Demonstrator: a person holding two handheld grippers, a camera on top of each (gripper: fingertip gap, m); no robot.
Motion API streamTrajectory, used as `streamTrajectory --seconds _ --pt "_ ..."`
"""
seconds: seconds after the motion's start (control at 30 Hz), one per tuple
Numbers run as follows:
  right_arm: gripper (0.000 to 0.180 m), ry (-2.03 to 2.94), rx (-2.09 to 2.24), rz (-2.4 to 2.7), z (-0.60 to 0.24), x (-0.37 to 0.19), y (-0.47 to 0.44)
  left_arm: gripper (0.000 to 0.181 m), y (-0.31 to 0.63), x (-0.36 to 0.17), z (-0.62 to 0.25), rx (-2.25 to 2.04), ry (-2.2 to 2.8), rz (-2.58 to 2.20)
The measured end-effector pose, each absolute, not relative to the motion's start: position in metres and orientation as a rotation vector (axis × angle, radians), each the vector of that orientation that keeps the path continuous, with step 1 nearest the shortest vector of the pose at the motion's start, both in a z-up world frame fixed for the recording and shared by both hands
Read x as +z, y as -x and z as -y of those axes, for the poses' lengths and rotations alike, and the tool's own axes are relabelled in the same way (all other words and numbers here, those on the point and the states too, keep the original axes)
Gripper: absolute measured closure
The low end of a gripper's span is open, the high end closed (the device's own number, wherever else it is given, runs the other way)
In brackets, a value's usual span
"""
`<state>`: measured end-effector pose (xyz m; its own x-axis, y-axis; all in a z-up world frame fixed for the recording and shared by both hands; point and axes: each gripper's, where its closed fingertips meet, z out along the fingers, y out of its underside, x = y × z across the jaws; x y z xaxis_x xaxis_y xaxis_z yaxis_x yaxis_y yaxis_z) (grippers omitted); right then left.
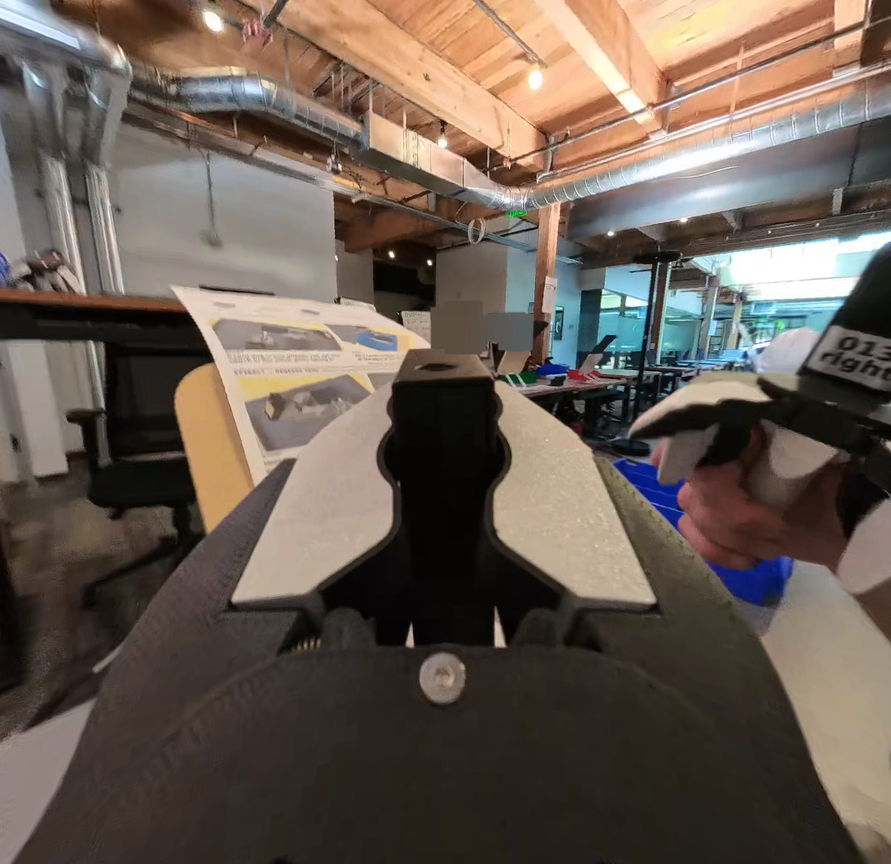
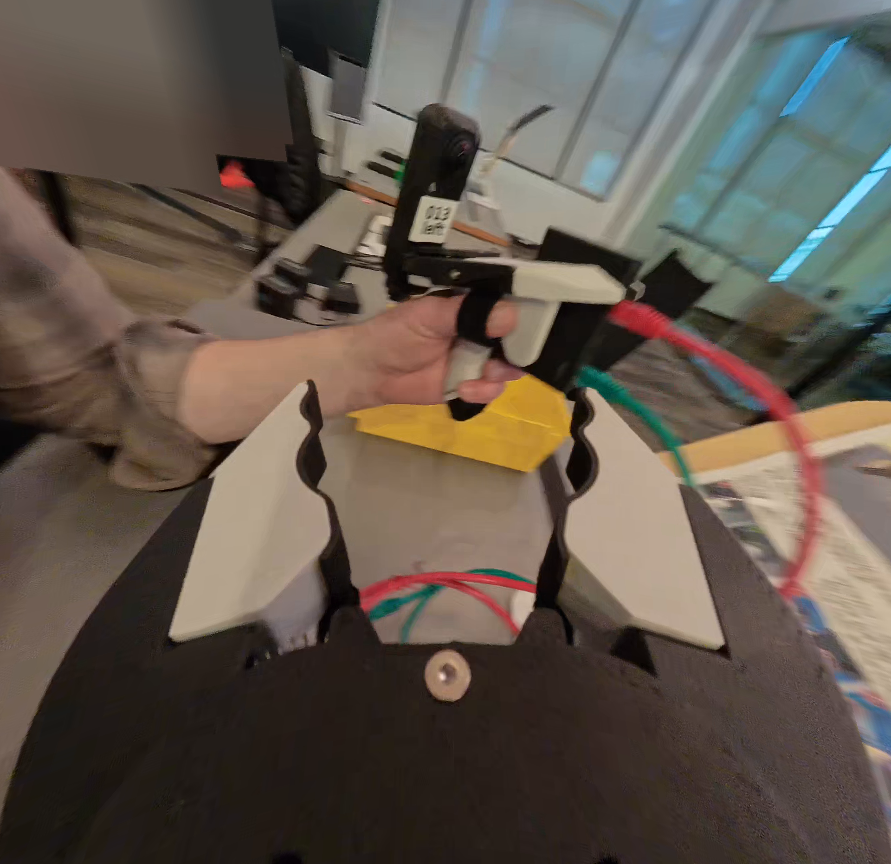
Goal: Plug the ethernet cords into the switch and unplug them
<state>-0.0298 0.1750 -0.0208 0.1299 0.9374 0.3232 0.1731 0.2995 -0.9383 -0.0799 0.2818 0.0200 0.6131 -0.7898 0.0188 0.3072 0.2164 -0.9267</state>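
1. Left wrist view: the left tool (image 1: 442, 406) fills the centre of the frame and is clamped on a black box, the switch (image 1: 441, 435), held up in the air with its far end pointing at the ceiling beams. No cords show here. At the right edge the right tool (image 1: 675, 421) hangs in a hand (image 1: 737, 517), clear of the switch. A printed sheet (image 1: 289, 358) leans behind, left of centre, and a blue bin (image 1: 742, 580) sits at lower right.

2. Right wrist view: the right tool (image 2: 446, 455) stands wide apart and empty, with bare counter (image 2: 434, 513) between its jaws. In mid frame the left tool (image 2: 627, 291) shows side-on with the switch (image 2: 593, 329) in its grip. A red cord (image 2: 790, 431) and a green cord (image 2: 641, 421) both run into the switch at centre right; how fully each plug is seated is too blurred to tell. Their slack loops back to the bottom centre, just behind the right tool's base. A yellow box (image 2: 482, 431) lies on the counter below the hand (image 2: 424, 349).

3. Judgement: both cords look plugged, so the unplugging half seems to be in hand.

4. The next move calls for the right tool to reach up to the right, close on one plug boot, likely with its latch pressed, and pull straight out while the left tool braces the switch.
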Motion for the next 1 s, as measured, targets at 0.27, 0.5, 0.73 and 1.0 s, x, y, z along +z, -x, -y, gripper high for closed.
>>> streamTrajectory --seconds 0.27,0.5,0.73,1.0 --pt "0.082 1.371 0.34 1.181 -0.242 -0.056 0.036 0.15 0.038 0.0 -0.281 -0.956 1.234 -0.543" --pt "0.112 1.348 0.263 1.19 -0.256 -0.078 0.045 0.15 0.0 -0.015 -0.261 -1.033 1.29 -0.747" --pt "0.14 1.345 0.172 1.32 -0.256 -0.086 0.032 0.149 -0.004 -0.02 -0.254 -1.124 1.251 -0.826" --pt "0.144 1.359 0.036 1.486 -0.255 -0.103 0.015 0.143 0.006 -0.016 -0.239 -0.934 1.161 -1.012"
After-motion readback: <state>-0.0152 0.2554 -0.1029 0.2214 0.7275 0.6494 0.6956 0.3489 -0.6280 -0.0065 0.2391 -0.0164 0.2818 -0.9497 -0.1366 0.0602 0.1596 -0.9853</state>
